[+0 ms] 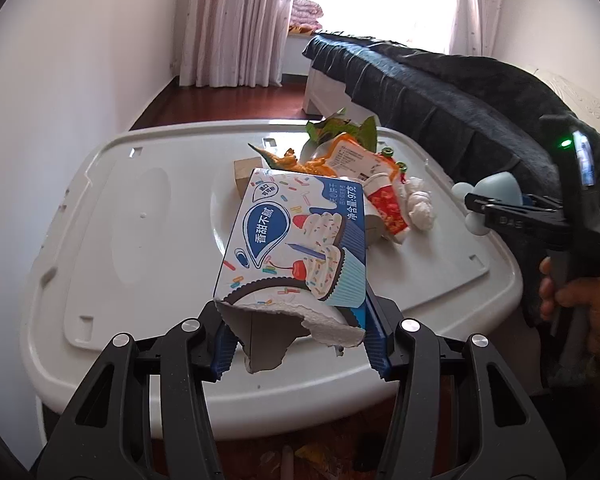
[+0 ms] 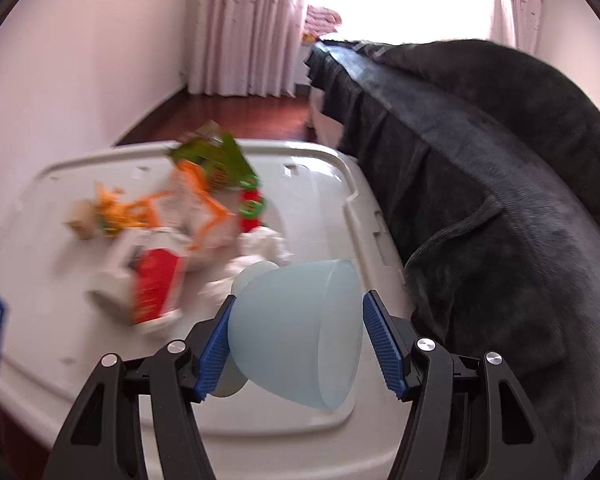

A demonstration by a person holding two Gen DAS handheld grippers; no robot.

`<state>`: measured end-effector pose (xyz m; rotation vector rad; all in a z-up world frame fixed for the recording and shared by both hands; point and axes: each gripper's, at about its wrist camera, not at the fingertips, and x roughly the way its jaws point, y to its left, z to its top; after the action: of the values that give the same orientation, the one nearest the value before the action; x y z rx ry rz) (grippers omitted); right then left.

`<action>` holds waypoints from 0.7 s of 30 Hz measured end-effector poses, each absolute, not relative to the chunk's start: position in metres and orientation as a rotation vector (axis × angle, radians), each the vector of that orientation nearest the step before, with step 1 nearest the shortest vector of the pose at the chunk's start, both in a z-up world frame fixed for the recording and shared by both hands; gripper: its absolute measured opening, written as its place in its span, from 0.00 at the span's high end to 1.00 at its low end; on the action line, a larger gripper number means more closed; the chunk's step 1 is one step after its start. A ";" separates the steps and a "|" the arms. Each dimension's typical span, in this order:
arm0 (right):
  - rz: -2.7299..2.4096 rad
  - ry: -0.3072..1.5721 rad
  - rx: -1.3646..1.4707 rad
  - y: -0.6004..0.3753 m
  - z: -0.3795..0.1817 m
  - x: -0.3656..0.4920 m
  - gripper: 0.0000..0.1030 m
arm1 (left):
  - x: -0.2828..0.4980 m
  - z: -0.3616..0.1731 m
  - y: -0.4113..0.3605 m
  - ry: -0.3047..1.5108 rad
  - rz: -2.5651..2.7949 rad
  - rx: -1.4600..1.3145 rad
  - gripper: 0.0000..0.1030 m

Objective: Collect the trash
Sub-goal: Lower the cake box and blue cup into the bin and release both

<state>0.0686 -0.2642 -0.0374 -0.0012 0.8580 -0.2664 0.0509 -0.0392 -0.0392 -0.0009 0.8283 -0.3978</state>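
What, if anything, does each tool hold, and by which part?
The left tool grips the cookie box by the sides of its torn open end. The right tool holds the pale blue cup, lying sideways, across its body.

Motion blur smears the right wrist view: the red-and-white paper cup [image 2: 148, 284], the orange-edged snack wrapper [image 2: 204, 216] and the crumpled white tissue [image 2: 260, 246] on the white plastic lid [image 2: 60, 248] lose their outlines, and no print can be read. In the left wrist view, the torn blue-and-white biscuit box [image 1: 296, 248] hides most of a small tan wooden block [image 1: 247, 169] behind its far corner. The frame edge cuts off the person's right hand [image 1: 580, 312].
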 end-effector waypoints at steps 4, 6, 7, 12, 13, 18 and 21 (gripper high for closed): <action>-0.172 0.833 -0.002 -0.228 -0.017 0.026 0.40 | 0.019 -0.040 -0.032 0.842 -0.393 -0.015 0.51; -0.106 0.844 0.000 -0.205 -0.016 -0.003 0.40 | 0.002 -0.044 -0.027 0.861 -0.389 -0.025 0.51; -0.085 0.853 -0.004 -0.196 -0.018 -0.013 0.40 | -0.008 -0.047 -0.024 0.873 -0.385 -0.025 0.51; 0.049 0.976 0.041 -0.148 -0.055 -0.071 0.40 | -0.045 -0.067 -0.010 0.952 -0.361 -0.010 0.50; 0.069 1.004 0.040 -0.141 -0.063 -0.080 0.40 | -0.051 -0.072 -0.007 0.971 -0.357 -0.009 0.50; 0.112 1.113 -0.018 -0.110 -0.105 -0.111 0.40 | -0.078 -0.098 -0.005 1.055 -0.346 0.041 0.49; 0.117 1.160 -0.022 -0.104 -0.119 -0.113 0.38 | -0.084 -0.111 -0.004 1.105 -0.328 0.050 0.47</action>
<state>-0.1130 -0.1041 -0.1186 -0.0222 1.1604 0.1167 -0.0839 -0.0045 -0.1114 0.0495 1.1051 -0.3283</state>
